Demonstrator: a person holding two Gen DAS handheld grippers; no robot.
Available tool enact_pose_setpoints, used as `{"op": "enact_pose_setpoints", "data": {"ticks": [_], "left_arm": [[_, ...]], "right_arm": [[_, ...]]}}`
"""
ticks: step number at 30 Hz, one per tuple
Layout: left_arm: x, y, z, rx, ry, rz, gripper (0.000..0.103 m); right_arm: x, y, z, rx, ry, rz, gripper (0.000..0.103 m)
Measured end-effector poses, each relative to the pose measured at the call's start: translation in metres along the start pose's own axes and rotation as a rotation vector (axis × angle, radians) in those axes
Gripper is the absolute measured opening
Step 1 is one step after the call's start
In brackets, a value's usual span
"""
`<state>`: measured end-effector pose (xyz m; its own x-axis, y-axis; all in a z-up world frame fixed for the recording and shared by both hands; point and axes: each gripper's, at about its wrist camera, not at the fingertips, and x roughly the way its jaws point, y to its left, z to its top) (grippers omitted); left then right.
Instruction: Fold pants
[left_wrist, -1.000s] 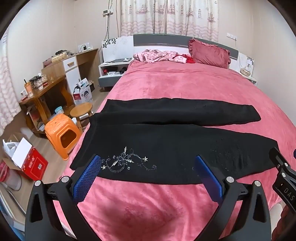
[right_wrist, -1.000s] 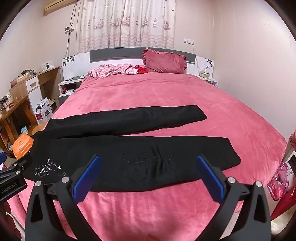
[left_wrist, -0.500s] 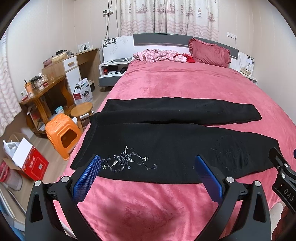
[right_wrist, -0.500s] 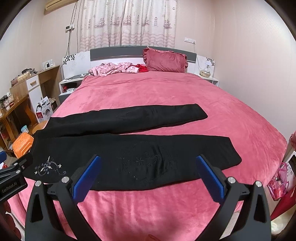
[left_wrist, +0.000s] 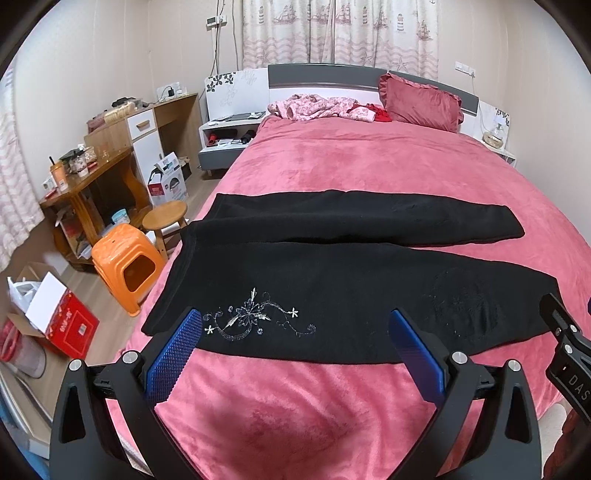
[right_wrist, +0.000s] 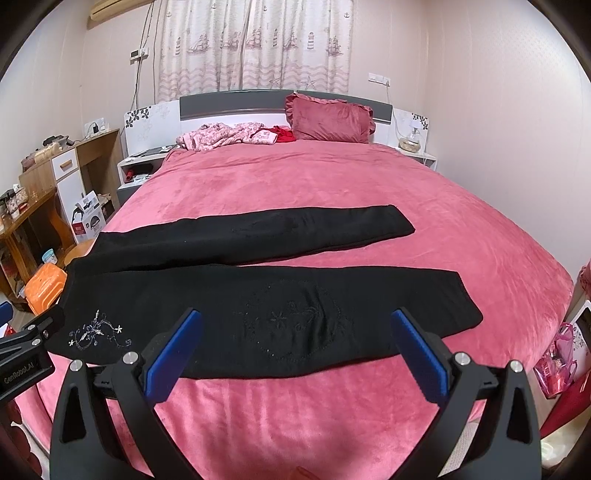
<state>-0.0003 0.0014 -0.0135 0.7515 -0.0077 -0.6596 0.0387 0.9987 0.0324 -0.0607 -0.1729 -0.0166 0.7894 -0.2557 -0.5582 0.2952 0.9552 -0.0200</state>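
Since a second ago I see almost nothing shifted: both views have crept a touch forward, and the black pants (left_wrist: 332, 295) lie just as they did, spread flat across the pink bedspread (left_wrist: 369, 170).

The waistband sits at the bed's left edge, right at the drop above the orange stool (left_wrist: 123, 269) and the round wooden stool (left_wrist: 165, 218). The two legs run to the right, the far one ending short of the right side, the near one reaching further, its cuff (right_wrist: 461, 306) close to that edge. The near hem runs just beyond my fingertips, with an open strip of bedspread between it and me. Past the far leg the bed is bare cover up to the red pillow (right_wrist: 330, 118) and a heap of pink clothes (right_wrist: 225, 136).

On the floor at left, an open red cardboard box (left_wrist: 62, 317) stands with its flaps up; I cannot tell what is inside.

My left gripper (left_wrist: 295, 332) hangs with its blue pads (left_wrist: 173, 350) spread wide over the embroidered flower (left_wrist: 255, 317), gripping nothing. My right gripper (right_wrist: 295, 332) is equally wide apart over the near leg, empty and touching no cloth.
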Motion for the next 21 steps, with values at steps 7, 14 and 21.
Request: {"op": "enact_pose_setpoints", "data": {"ticks": [7, 14, 21], "left_arm": [[0.004, 0.000, -0.004, -0.001, 0.006, 0.001, 0.100], [0.005, 0.001, -0.005, 0.000, 0.006, 0.001, 0.100], [0.007, 0.002, -0.011, -0.001, 0.014, 0.004, 0.100]], "right_arm": [[-0.001, 0.000, 0.000, 0.003, 0.000, 0.000, 0.101], [0.000, 0.000, 0.001, 0.000, 0.007, -0.001, 0.101], [0.002, -0.001, 0.000, 0.001, 0.011, -0.001, 0.101]]}}
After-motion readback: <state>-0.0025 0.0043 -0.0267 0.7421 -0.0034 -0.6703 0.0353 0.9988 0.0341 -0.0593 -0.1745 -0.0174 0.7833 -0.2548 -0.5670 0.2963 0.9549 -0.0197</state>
